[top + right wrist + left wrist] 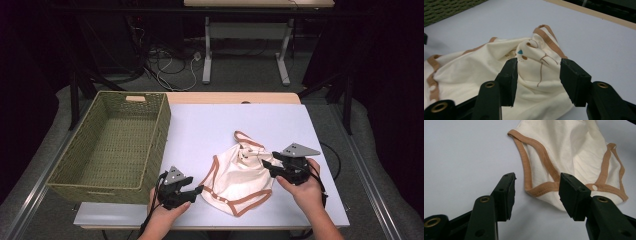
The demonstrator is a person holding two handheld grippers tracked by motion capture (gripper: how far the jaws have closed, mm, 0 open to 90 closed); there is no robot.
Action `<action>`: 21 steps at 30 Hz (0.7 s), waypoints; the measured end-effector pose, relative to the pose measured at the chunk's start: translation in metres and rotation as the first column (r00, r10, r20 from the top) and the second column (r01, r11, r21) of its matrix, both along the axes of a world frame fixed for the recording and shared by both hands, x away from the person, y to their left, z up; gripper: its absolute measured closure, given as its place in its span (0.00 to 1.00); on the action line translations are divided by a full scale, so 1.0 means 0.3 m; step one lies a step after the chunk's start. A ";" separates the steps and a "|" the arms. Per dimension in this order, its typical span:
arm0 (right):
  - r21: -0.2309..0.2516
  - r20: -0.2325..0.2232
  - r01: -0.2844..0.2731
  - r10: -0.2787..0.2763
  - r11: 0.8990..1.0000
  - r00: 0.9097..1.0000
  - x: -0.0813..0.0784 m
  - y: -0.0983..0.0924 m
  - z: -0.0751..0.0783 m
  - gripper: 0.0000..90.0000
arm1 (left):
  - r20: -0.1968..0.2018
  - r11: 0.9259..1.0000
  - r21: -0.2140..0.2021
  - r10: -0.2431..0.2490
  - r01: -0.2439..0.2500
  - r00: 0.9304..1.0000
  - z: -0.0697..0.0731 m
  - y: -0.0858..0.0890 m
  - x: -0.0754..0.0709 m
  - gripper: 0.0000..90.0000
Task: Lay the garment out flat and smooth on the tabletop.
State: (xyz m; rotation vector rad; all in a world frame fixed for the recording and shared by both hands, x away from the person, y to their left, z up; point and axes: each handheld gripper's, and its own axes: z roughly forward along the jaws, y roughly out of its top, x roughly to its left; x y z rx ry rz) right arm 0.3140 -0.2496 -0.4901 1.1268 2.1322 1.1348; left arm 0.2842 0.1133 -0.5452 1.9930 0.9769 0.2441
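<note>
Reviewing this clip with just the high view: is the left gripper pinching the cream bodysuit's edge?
Observer: No. The left gripper is open; the tan-trimmed corner of the bodysuit lies just ahead of its jaws, unpinched.
Operator: And the right one?
Observer: The right gripper is open too, its jaws either side of a raised fold, pads clear of it.
Operator: Any print on that fold?
Observer: Yes, a small teal triangle and brown marks.

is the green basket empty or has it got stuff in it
Empty: the high view shows bare woven floor inside the green basket, and the cream bodysuit lies outside it on the table.
</note>
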 end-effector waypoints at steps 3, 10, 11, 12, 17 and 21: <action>0.001 0.000 -0.026 0.026 1.000 1.000 -0.024 0.020 0.010 0.51 | 0.005 1.000 -0.004 -0.001 0.001 1.000 0.003 0.003 0.000 0.52; 0.008 0.007 -0.081 0.081 0.997 0.997 -0.080 0.057 0.010 0.43 | 0.024 1.000 -0.007 0.007 -0.007 1.000 0.006 0.002 0.001 0.48; -0.005 0.020 -0.082 0.082 0.997 0.996 -0.088 0.062 0.004 0.41 | 0.026 1.000 -0.008 0.003 -0.003 1.000 0.007 0.003 0.001 0.47; -0.018 0.014 -0.087 0.088 0.996 0.996 -0.096 0.065 -0.001 0.41 | 0.031 1.000 -0.010 0.006 -0.006 0.999 0.007 0.002 0.000 0.46; -0.021 -0.007 -0.088 0.088 0.996 0.996 -0.150 0.070 -0.023 0.40 | 0.049 1.000 -0.018 0.007 -0.006 0.999 0.009 0.004 0.001 0.42; -0.017 0.026 -0.067 0.068 0.998 0.997 -0.180 0.071 -0.041 0.28 | 0.075 1.000 -0.015 -0.005 0.006 0.997 0.013 0.005 0.000 0.42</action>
